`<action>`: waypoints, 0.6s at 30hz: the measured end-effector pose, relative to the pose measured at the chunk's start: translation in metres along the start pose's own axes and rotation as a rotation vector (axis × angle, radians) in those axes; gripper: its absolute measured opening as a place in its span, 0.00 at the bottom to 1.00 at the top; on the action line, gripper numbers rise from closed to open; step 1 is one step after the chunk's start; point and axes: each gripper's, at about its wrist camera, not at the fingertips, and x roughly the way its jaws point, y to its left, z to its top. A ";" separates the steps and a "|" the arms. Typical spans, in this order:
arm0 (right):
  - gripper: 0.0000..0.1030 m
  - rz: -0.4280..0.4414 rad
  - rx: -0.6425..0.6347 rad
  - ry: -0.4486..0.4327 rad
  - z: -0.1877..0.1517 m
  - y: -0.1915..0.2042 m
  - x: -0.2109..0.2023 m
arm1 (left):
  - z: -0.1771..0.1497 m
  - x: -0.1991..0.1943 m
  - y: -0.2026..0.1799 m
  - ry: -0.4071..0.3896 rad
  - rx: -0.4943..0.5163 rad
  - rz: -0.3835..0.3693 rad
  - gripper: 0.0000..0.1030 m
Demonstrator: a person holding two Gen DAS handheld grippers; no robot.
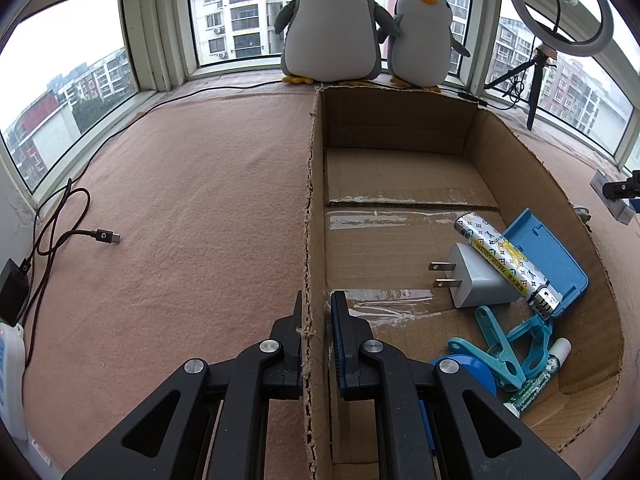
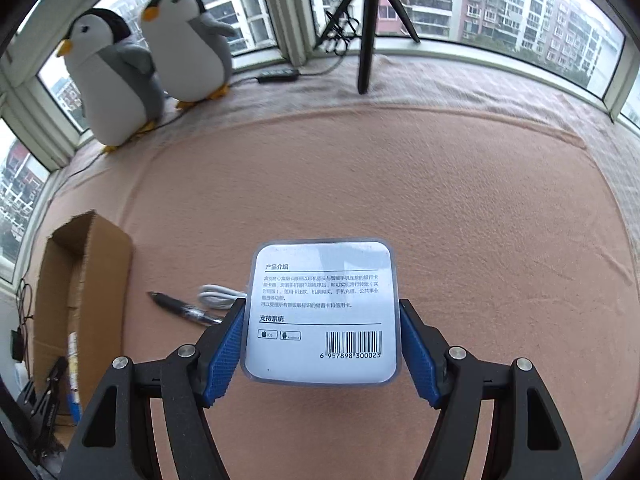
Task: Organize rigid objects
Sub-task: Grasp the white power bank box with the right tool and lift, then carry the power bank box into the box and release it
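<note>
left tool [image 1: 316,312] clamped on box wall [image 1: 310,200] | right tool [image 2: 320,320] clamped on packet [image 2: 320,312] | pen [image 2: 184,310], white cable [image 2: 220,294] beside | charger [image 1: 476,280], clips [image 1: 504,344] in box

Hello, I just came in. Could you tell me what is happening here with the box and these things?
A person is tidying small hard objects into a cardboard box with two hand-held grippers. The left gripper is shut on the box's wall. The right gripper holds a clear plastic case with a barcode label above the pink cloth. A charger, a lighter and clips already lie in the box. A pen and a white cable wait outside.
</note>
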 end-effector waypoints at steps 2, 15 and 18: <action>0.66 0.024 -0.020 -0.021 0.000 0.013 -0.010 | 0.000 0.000 0.000 0.001 0.001 0.001 0.10; 0.66 0.193 -0.206 -0.114 -0.006 0.129 -0.053 | 0.000 0.000 0.000 0.001 0.000 0.000 0.10; 0.66 0.217 -0.260 -0.113 -0.011 0.162 -0.049 | -0.001 0.000 0.000 0.000 -0.001 -0.001 0.10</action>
